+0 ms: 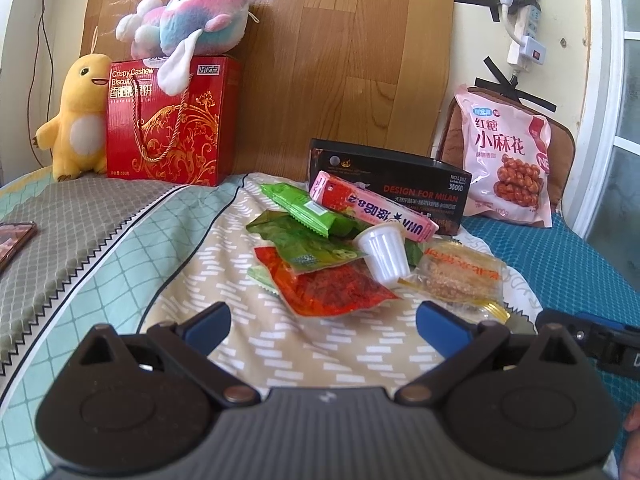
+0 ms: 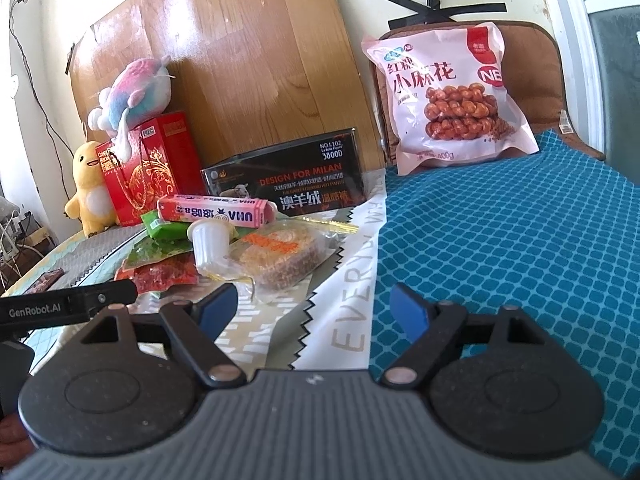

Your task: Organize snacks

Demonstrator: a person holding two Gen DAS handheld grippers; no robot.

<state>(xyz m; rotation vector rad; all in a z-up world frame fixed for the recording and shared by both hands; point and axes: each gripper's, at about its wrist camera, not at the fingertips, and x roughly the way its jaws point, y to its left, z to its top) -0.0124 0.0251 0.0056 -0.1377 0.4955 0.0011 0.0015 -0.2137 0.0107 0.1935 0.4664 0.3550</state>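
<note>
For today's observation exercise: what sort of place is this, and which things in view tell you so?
Most likely a bedroom, on a bed: patterned bedding underneath, a wooden headboard behind, and a yellow stuffed toy beside it.

black left gripper (image 1: 322, 316) and right gripper (image 2: 314, 308): blue-padded jaws, grey ribbed bodies, brass pivot pins

At the left edge of my left wrist view a phone (image 1: 14, 240) is cut off. The green packets (image 1: 308, 236) lie partly buried under the pink candy box (image 1: 376, 210). The black box's (image 2: 284, 178) smaller print stays unreadable to me.
</note>
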